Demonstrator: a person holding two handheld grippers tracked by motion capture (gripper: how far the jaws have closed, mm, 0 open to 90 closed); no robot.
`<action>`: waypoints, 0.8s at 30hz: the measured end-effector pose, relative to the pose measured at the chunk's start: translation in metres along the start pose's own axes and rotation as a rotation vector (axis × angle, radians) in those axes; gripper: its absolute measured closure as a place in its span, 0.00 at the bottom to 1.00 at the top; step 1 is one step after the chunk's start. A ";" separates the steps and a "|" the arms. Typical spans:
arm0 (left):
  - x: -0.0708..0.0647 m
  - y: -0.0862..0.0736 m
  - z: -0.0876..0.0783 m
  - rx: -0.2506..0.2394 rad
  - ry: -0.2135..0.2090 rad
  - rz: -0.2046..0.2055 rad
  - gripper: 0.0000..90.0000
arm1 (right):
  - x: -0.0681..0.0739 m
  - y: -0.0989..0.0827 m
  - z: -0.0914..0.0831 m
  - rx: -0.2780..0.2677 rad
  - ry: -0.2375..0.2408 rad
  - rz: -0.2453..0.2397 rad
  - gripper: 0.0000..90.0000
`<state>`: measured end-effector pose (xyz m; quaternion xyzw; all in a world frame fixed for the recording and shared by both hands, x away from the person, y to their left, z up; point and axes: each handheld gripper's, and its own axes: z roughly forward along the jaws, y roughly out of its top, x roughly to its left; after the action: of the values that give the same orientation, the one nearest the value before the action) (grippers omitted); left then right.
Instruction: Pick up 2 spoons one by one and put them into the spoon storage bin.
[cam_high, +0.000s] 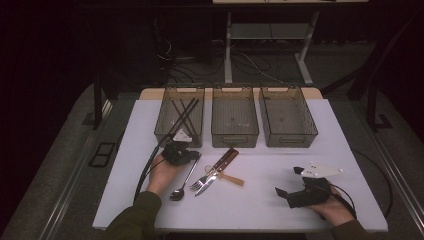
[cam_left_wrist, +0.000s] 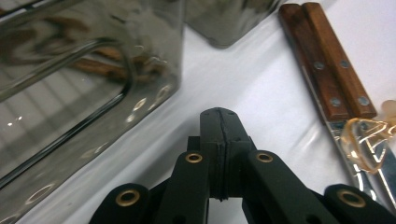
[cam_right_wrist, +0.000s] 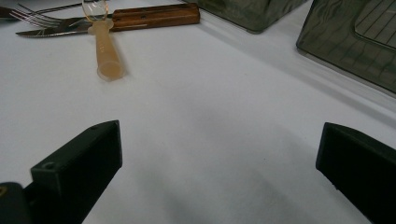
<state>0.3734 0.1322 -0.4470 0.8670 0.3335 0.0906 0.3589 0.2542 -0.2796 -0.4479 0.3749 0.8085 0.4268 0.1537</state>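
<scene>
My left gripper (cam_high: 180, 150) sits just in front of the left bin (cam_high: 179, 116), which holds dark chopsticks (cam_high: 184, 112). In the left gripper view its black jaws (cam_left_wrist: 219, 116) are pressed together with nothing between them, over the white table between that bin (cam_left_wrist: 70, 93) and two wood-handled knives (cam_left_wrist: 327, 60). At the near right of the table my right gripper (cam_high: 288, 181) rests with its jaws wide apart. In the right gripper view, bare table lies between these jaws (cam_right_wrist: 219, 158).
A metal spoon (cam_high: 182, 187), a fork (cam_high: 201, 183), the wood-handled knives (cam_high: 225, 160) and a small amber plastic spoon (cam_high: 231, 178) lie mid-table. Behind them stand the middle bin (cam_high: 235, 117) and the right bin (cam_high: 287, 117). The plastic spoon (cam_right_wrist: 106, 51) points toward the right gripper.
</scene>
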 end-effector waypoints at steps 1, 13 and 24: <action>-0.001 0.000 0.001 -0.001 -0.008 0.005 1.00 | 0.000 0.000 0.000 -0.001 0.000 -0.001 0.00; -0.017 0.007 0.007 0.019 -0.079 0.061 1.00 | 0.000 0.000 0.000 0.002 0.000 -0.002 0.00; -0.023 0.008 0.010 0.016 -0.117 0.072 1.00 | 0.000 0.000 0.000 -0.001 0.000 -0.005 0.00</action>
<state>0.3634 0.1078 -0.4470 0.8851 0.2811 0.0500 0.3675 0.2542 -0.2797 -0.4479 0.3727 0.8093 0.4268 0.1549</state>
